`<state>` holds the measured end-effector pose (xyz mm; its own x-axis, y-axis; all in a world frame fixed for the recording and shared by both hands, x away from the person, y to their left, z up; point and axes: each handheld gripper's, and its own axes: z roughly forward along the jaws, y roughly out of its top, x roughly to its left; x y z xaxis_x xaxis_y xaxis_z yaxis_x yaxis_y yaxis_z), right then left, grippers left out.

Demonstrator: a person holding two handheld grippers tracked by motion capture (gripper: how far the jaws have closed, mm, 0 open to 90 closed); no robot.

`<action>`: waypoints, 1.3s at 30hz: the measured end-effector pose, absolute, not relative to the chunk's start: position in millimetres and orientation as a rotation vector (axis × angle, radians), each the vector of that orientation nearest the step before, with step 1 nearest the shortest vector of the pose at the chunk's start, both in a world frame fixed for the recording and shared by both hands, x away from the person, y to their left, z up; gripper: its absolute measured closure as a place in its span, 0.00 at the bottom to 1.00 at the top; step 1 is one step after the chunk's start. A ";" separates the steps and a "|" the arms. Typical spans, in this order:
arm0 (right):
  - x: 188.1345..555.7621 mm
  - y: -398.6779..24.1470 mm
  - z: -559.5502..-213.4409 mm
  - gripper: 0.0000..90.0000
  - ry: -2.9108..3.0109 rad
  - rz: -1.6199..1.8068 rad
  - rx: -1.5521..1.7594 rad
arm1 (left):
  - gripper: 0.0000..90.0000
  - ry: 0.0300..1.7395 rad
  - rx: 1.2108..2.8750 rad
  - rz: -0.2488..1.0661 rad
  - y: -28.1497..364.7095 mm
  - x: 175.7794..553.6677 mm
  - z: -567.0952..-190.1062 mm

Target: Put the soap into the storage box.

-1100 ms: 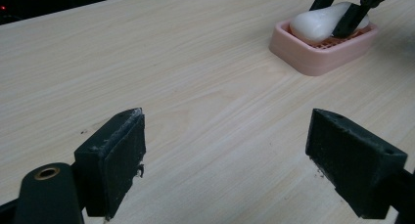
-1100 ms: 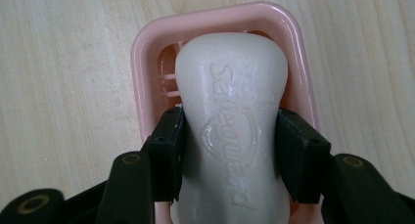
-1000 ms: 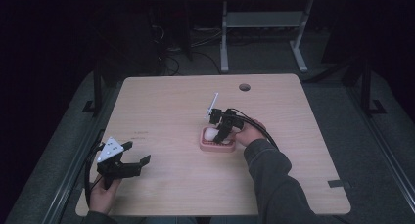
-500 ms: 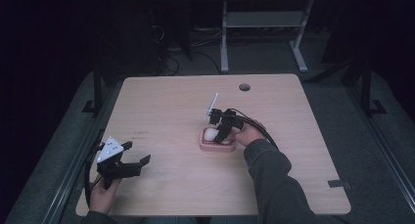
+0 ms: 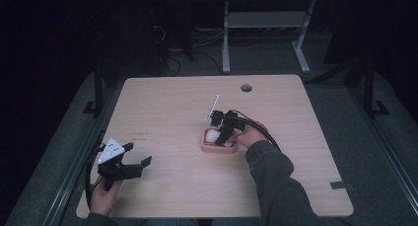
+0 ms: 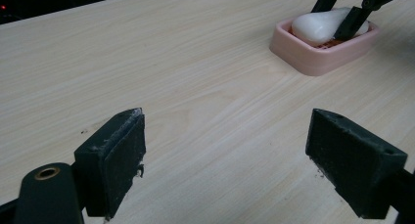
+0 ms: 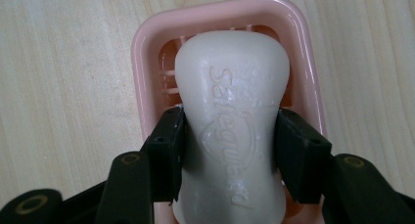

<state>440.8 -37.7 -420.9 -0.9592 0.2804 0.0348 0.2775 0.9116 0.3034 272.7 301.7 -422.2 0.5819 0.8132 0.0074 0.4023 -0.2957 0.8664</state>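
A white bar of soap [image 7: 232,111] lies in a pink soap dish [image 7: 147,53] near the middle of the wooden table [image 5: 172,107]. My right gripper [image 7: 229,150] reaches down into the dish, and both black pads press on the narrow waist of the bar. In the high view the same soap [image 5: 212,135], dish [image 5: 209,148] and right gripper [image 5: 223,132] sit at the table's centre. My left gripper [image 5: 129,157] rests at the front left corner, jaws wide apart over bare wood. Its own view shows the left gripper [image 6: 230,150], the dish [image 6: 313,55] and soap [image 6: 318,24] far off.
A round cable hole [image 5: 246,88] is in the table's far edge. A metal frame [image 5: 266,23] stands on the dark floor behind the table. A strip of dark tape [image 5: 341,185] marks the front right corner.
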 end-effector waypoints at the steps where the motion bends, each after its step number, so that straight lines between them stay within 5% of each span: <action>1: 440.9 -37.8 -420.7 0.53 3.062 0.485 0.446 | 0.16 0.978 1.912 0.575 301.7 272.6 -422.2; 39: 428.4 -73.2 -389.6 0.46 2.990 0.659 0.547 | 0.16 0.976 1.918 0.575 300.9 272.7 -422.7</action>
